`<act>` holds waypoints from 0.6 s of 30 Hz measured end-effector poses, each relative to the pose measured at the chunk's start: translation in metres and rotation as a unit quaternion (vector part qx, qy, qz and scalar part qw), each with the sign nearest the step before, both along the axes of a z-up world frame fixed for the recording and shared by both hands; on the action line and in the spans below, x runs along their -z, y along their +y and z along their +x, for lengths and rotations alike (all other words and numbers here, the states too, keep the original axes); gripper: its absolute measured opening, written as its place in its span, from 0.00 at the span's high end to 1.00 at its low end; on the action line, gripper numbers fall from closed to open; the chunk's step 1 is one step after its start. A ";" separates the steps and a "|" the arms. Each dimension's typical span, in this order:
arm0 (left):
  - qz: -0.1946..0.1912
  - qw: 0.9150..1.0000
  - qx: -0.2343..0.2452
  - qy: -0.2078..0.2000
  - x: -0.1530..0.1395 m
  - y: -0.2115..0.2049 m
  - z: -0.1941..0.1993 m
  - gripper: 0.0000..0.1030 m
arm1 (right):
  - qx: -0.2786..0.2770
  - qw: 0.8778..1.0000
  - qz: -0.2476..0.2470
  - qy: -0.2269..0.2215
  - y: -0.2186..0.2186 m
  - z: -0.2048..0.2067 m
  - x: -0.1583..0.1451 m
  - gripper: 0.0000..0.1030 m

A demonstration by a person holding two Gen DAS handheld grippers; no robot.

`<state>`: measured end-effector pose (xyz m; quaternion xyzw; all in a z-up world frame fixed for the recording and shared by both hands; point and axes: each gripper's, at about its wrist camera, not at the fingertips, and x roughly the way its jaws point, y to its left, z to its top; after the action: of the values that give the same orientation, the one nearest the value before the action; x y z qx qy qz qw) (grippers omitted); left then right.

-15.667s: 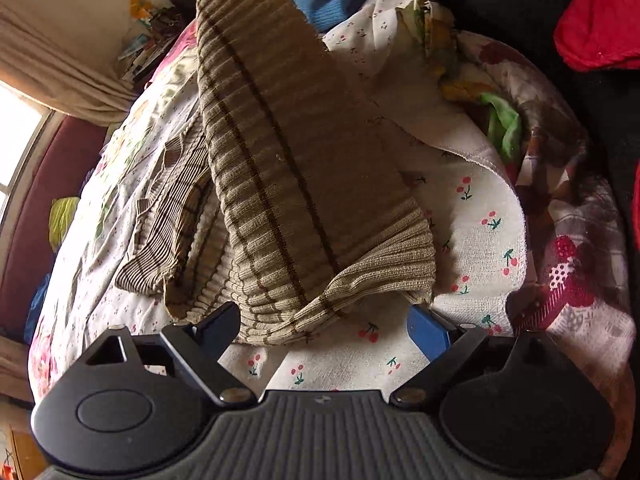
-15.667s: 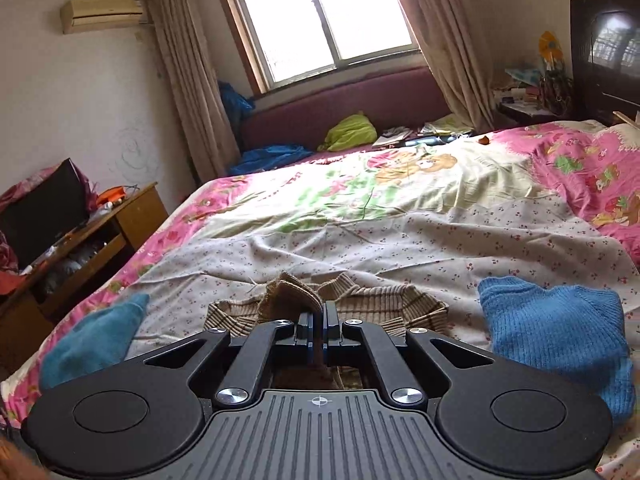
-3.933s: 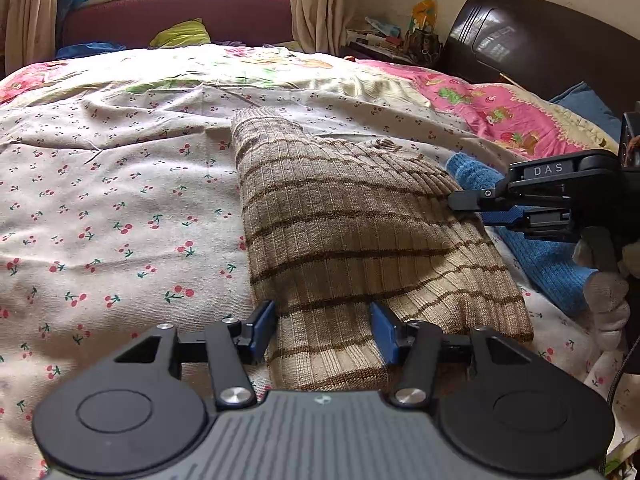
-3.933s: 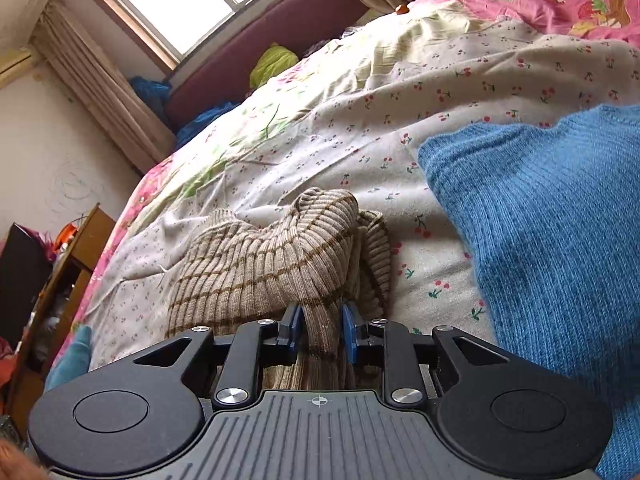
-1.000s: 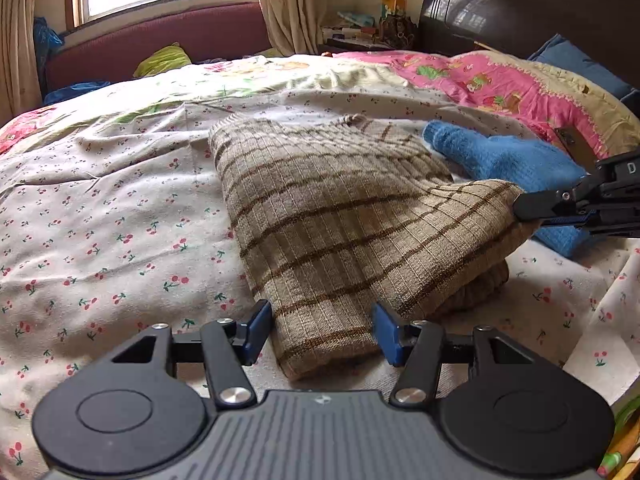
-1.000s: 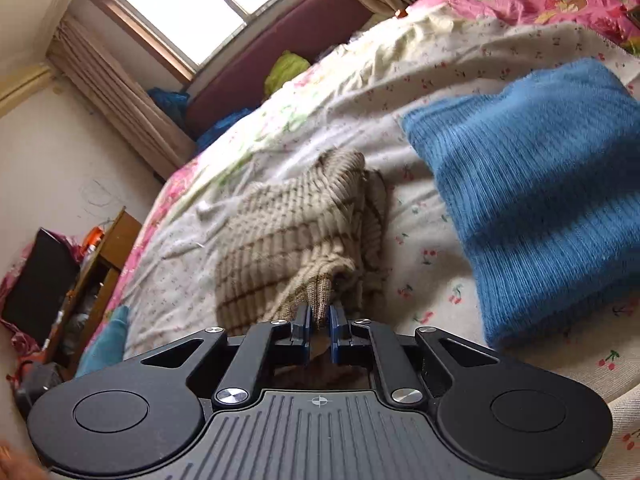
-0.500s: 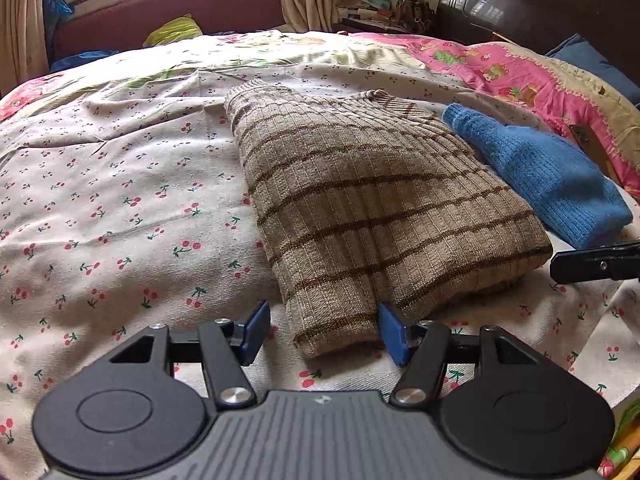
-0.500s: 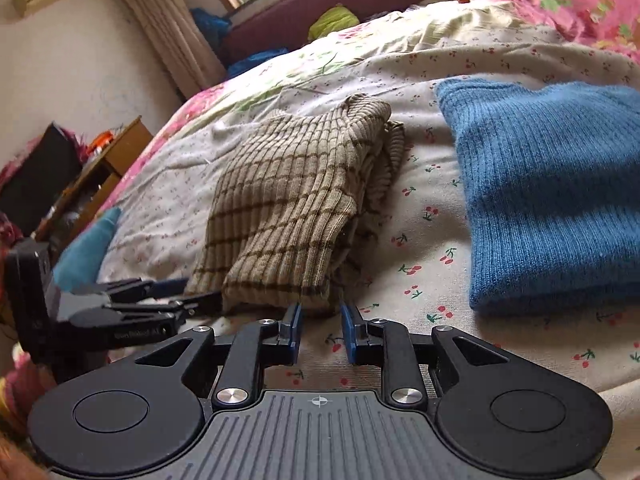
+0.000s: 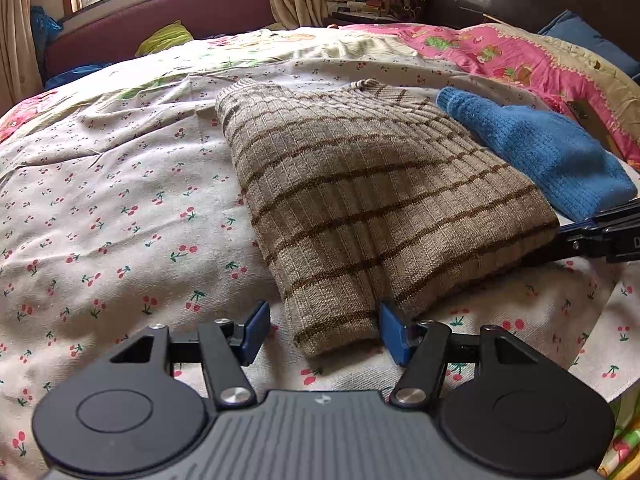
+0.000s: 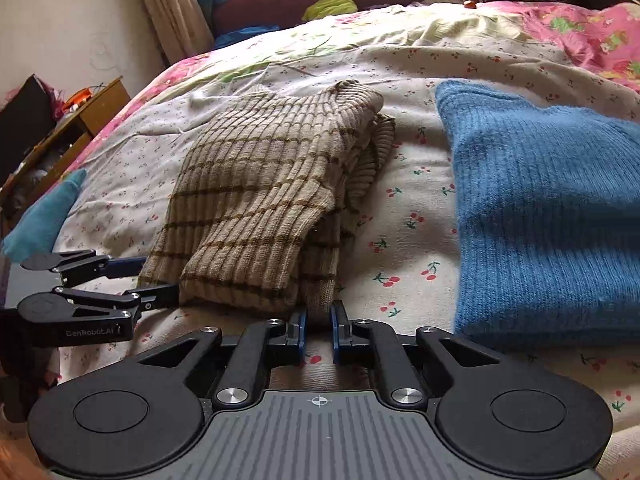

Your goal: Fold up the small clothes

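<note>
A beige knit sweater with brown stripes (image 9: 372, 200) lies folded on the cherry-print bedsheet (image 9: 100, 208). It also shows in the right wrist view (image 10: 260, 200). My left gripper (image 9: 322, 334) is open, its blue fingers either side of the sweater's near corner. My right gripper (image 10: 318, 330) is open by a narrow gap, with the sweater's lower edge just in front of its fingertips, not clamped. The right gripper shows at the right edge of the left wrist view (image 9: 600, 236). The left gripper shows in the right wrist view (image 10: 100, 284) at the sweater's left corner.
A folded blue knit garment (image 10: 552, 208) lies right of the sweater, also seen in the left wrist view (image 9: 540, 152). A pink floral quilt (image 9: 500, 52) covers the bed's far right. A teal cloth (image 10: 44, 212) and a wooden desk (image 10: 80, 120) are at the left.
The right gripper has let go of the sweater's corner and drawn back a little. The sweater has settled flat and folded. The left gripper has stayed open at the near corner.
</note>
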<state>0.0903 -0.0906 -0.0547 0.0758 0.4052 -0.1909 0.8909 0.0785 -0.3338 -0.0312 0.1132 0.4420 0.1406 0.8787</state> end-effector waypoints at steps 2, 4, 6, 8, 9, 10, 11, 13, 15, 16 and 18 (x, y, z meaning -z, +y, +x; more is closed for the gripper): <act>-0.018 1.000 -0.009 0.011 0.002 0.006 0.002 0.30 | 0.010 1.000 0.002 0.011 -0.002 -0.001 0.002 0.91; -0.032 0.999 -0.017 0.016 0.000 0.012 0.002 0.30 | 0.008 1.000 -0.017 0.008 0.003 -0.006 -0.003 0.92; -0.031 0.999 -0.015 0.011 -0.004 0.016 -0.002 0.30 | 0.020 0.999 -0.034 0.004 0.002 -0.011 -0.012 0.91; -0.029 1.000 -0.010 -0.003 -0.012 0.020 -0.011 0.30 | 0.037 0.997 -0.057 -0.023 0.000 -0.020 -0.028 0.89; -0.033 0.999 -0.009 -0.011 -0.016 0.022 -0.015 0.30 | 0.040 0.996 -0.060 -0.043 0.000 -0.025 -0.038 0.86; -0.039 0.999 -0.007 -0.020 -0.022 0.023 -0.019 0.30 | 0.039 0.996 -0.056 -0.057 0.002 -0.027 -0.046 0.84; -0.046 0.998 -0.004 -0.031 -0.028 0.024 -0.021 0.30 | 0.035 0.996 -0.046 -0.073 0.006 -0.027 -0.055 0.83; -0.055 0.997 0.001 -0.051 -0.036 0.020 -0.017 0.30 | 0.023 0.995 -0.033 -0.088 0.020 -0.016 -0.063 0.84; -0.064 0.996 -0.002 -0.068 -0.041 0.013 -0.005 0.30 | 0.015 0.995 -0.037 -0.094 0.038 0.002 -0.059 0.84; -0.073 0.995 -0.006 -0.070 -0.041 0.010 0.004 0.30 | 0.011 0.995 -0.036 -0.091 0.043 0.010 -0.054 0.84; -0.092 0.993 -0.020 -0.067 -0.039 0.005 0.025 0.30 | 0.019 0.997 -0.029 -0.070 0.050 0.029 -0.038 0.84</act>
<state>0.1152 -0.0859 -0.0159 -0.0017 0.3271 -0.2041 0.9227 0.1076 -0.2839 0.0071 0.0860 0.3809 0.1189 0.9129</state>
